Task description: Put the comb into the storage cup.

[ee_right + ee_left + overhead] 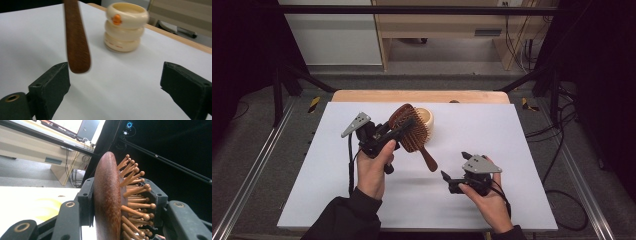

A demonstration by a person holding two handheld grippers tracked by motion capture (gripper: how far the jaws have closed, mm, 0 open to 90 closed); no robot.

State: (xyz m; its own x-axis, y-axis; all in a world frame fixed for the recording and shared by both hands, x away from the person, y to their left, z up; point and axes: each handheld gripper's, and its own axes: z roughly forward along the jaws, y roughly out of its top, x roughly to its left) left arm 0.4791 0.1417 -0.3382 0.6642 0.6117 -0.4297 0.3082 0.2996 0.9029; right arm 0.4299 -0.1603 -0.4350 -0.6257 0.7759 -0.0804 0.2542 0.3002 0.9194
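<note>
Your left claw [404, 126] is clamped on the head of the wooden hairbrush [411, 132], 1 jaw on the smooth back and 1 on the bristle side, as the left gripper view shows on the hairbrush [110, 200]. The brush is held up off the desk [332, 150], head toward the far side, handle slanting down toward you. Your right claw [454, 167] is spread wide with nothing between the jaws; in the right gripper view the right claw [115, 85] has the handle tip [78, 62] hanging just above and beside its left jaw, not inside the gap. So my read: the brush is picked up and the grip on the head looks secure, while the handle is free, and whatever placing or handover is meant is not done yet. Nearby sits a cream-coloured stack of rings [126, 26], with an orange mark on the top 1, standing on the desk just behind the brush head, partly hidden by it in the high view [428, 117]. It could get knocked if you swing the brush head back. The rest of the white sheet near you is open.
</note>
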